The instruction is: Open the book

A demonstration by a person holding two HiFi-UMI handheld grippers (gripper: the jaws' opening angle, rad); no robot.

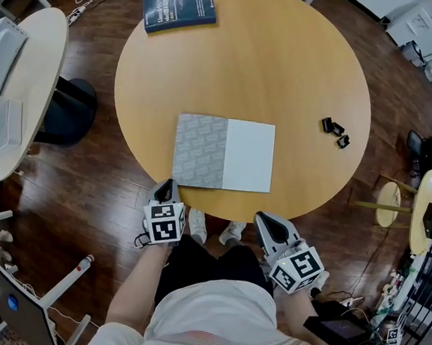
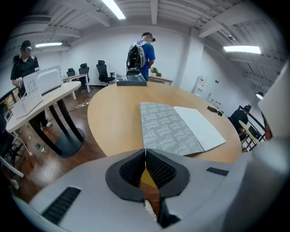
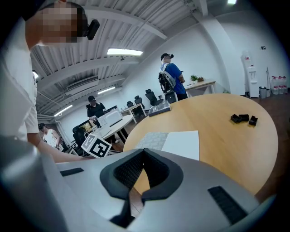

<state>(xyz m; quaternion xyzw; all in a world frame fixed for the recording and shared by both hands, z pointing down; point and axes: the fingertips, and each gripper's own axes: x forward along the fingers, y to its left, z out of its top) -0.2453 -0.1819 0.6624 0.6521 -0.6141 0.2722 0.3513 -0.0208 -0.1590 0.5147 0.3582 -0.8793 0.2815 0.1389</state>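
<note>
A thin book [image 1: 224, 152] lies flat near the front edge of the round wooden table [image 1: 300, 70]. Its grey patterned cover [image 1: 200, 150] is spread to the left and a plain white page [image 1: 249, 156] faces up on the right. In the left gripper view the grey cover [image 2: 167, 127] and white page [image 2: 199, 127] lie just beyond the jaws. My left gripper [image 1: 166, 185] hovers off the table's front edge by the book's near left corner, shut and empty. My right gripper [image 1: 267, 219] hangs just off the edge, below the near right corner, shut on nothing.
A dark blue book [image 1: 179, 10] rests at the table's far edge. Small black parts [image 1: 334, 130] lie on its right side. A pale side table [image 1: 21, 83] with a device stands at the left, small round stools [image 1: 388, 203] at the right. People stand in the room beyond.
</note>
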